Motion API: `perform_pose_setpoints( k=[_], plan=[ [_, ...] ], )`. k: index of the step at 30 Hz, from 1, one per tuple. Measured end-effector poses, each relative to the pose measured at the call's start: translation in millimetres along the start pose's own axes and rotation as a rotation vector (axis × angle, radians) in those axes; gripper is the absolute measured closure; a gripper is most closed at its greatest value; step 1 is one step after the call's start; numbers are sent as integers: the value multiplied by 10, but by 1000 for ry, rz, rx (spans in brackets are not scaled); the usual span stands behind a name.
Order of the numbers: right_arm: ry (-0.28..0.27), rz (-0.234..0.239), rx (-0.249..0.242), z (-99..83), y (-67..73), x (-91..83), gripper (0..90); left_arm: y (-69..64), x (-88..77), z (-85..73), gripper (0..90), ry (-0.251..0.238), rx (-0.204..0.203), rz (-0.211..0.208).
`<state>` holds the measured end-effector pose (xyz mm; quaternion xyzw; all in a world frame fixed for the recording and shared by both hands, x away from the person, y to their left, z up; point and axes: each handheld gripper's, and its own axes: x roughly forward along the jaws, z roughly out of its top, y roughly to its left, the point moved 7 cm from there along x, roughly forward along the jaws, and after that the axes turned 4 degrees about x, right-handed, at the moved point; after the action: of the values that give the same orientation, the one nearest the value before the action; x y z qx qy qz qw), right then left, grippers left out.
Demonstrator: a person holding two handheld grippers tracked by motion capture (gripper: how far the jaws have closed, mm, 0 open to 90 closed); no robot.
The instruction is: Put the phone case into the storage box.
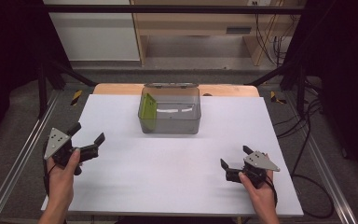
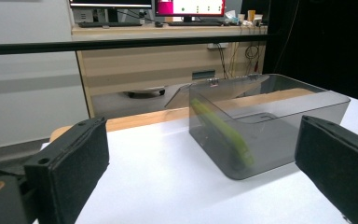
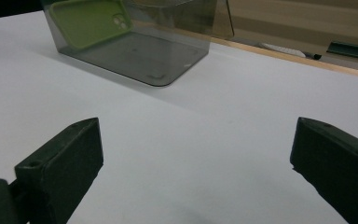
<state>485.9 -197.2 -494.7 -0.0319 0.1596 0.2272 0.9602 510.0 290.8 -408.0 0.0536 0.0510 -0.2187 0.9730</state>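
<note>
Down at the near edge, two hands hold two sets of tongs over the white tabletop (image 1: 177, 168). The left tongs (image 1: 87, 135) hover at the left side, jaws spread wide with nothing between them; the right tongs (image 1: 235, 156) sit low at the right, likewise gaping and empty. Both are well apart from the smoky clear plastic box (image 1: 170, 112) standing toward the far middle of the tabletop. Inside it, a lime-green phone case (image 1: 148, 112) leans tilted against the box's left wall. The high view gives only a green slab; the right gripper view shows the phone case (image 3: 91, 18) face-on through the wall, with its camera cut-out plain to see. The left gripper view catches it edge-on, a thin blurred green strip (image 2: 223, 135), plus hinges on the box's far rim and lit monitors on a desk beyond. Their on-screen writing is too small to read.
</note>
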Motion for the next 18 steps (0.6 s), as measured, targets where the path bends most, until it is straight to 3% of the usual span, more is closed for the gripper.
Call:
perform_pose_setpoints(
  k=[18],
  plan=[
    [3,-1,-3,-3,6,7,29,183,-206,-109,26,-1,-10,31]
  ],
)
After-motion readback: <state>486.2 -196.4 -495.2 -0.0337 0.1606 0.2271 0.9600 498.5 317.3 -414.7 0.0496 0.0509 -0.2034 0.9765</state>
